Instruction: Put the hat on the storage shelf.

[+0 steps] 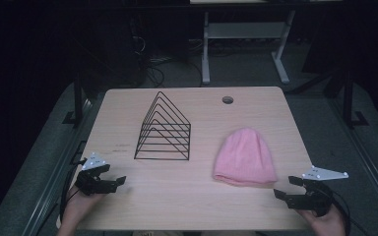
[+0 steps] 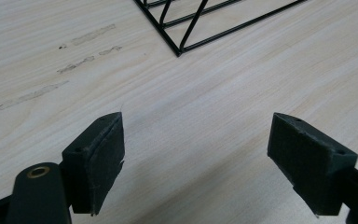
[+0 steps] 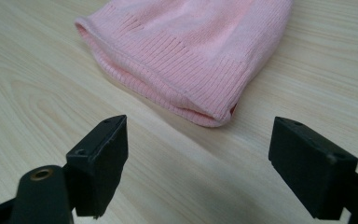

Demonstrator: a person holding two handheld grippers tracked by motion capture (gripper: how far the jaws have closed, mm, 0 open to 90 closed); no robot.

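Near table front edge: both tools gaping, empty; right tool view shows pink hat ribbed cuff; left tool view, wire rack corner.

Left gripper low at near left table edge, held in left hand, jaws spread wide, nothing between. Right gripper low at near right edge, in right hand, jaws equally wide, empty.
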